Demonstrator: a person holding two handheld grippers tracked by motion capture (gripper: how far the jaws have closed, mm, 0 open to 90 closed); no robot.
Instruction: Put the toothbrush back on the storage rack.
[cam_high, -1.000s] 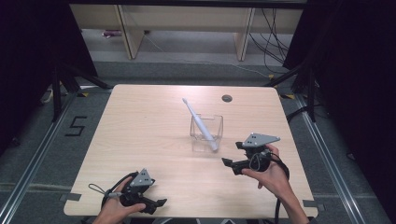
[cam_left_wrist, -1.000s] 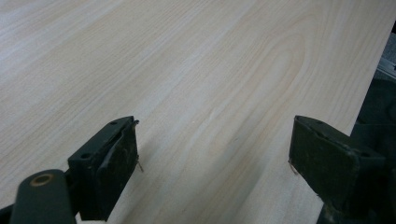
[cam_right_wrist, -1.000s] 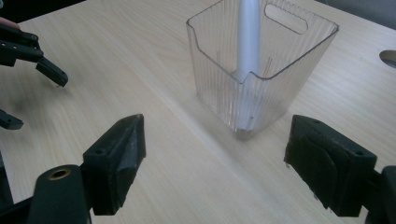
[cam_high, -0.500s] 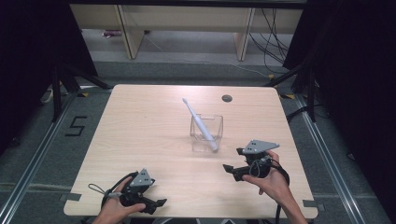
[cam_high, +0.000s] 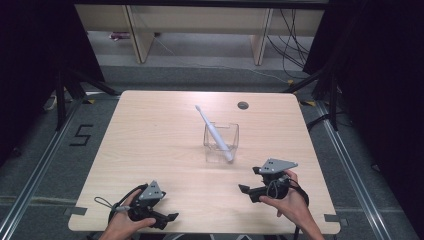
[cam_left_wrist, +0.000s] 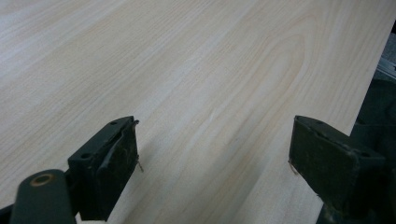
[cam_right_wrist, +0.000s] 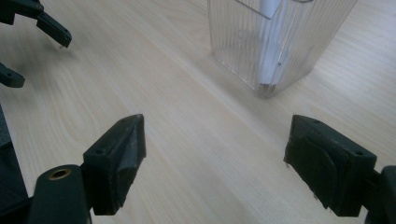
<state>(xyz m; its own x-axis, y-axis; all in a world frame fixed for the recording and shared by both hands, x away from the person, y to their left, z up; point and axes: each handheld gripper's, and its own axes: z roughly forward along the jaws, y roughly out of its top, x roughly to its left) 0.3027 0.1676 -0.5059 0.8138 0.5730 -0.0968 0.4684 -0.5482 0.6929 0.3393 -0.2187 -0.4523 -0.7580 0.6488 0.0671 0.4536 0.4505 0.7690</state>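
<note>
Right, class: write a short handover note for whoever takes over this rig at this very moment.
Left gripper: open, empty, low over the near left part of the table.
Right gripper: open, empty, near the front right, jaws pointing toward the left gripper.
Toothbrush: white, leaning in the clear ribbed holder at mid-table, head sticking out toward the far left.
Done: toothbrush sits in the holder; nothing is held.
Left: apparently nothing with the toothbrush; both grippers seem parked. Confirm the holder stands steady.
</note>
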